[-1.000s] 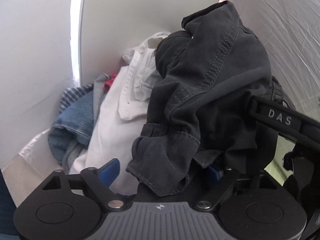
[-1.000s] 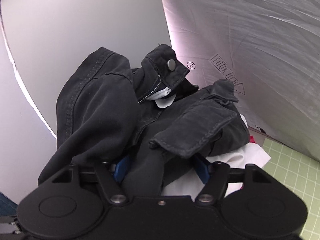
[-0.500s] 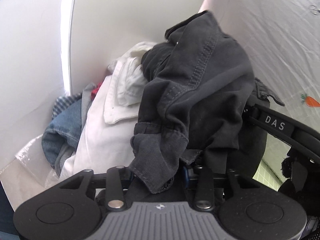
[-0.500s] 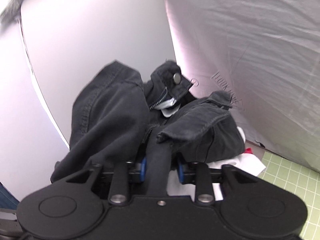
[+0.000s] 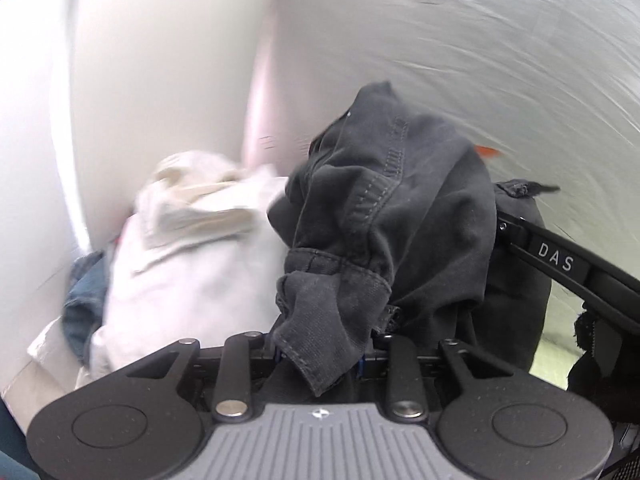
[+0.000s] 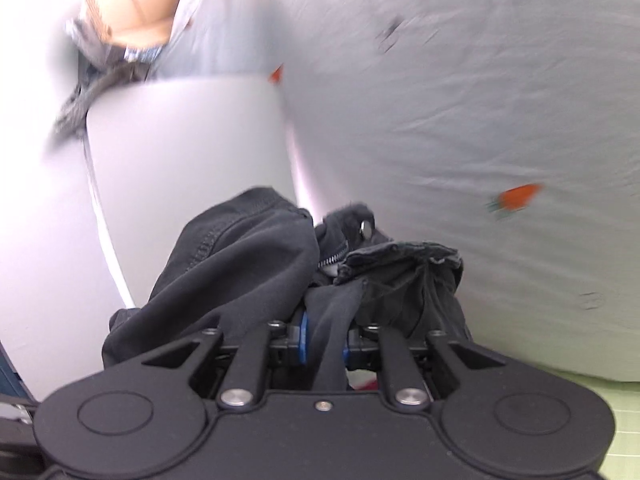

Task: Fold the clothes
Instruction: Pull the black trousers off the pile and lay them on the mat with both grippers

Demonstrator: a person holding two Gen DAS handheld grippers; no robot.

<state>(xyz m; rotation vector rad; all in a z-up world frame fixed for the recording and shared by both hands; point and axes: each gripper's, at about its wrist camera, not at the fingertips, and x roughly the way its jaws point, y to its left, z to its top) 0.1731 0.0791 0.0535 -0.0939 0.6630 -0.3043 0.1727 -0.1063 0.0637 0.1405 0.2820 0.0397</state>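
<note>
I read only "DAS", white letters on the black arm of the right gripper (image 5: 556,263), left wrist view. Nothing else legible.

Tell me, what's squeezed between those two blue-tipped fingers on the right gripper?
A fold of the black jeans fills the gap between the right gripper fingers, seen in the right wrist view.

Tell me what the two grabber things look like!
The left gripper is black with a ribbed grey plate, two round black discs, silver screws and blue pads. The right gripper is all black, with the same discs, silver screws and blue pads. One black bar says DAS.
</note>
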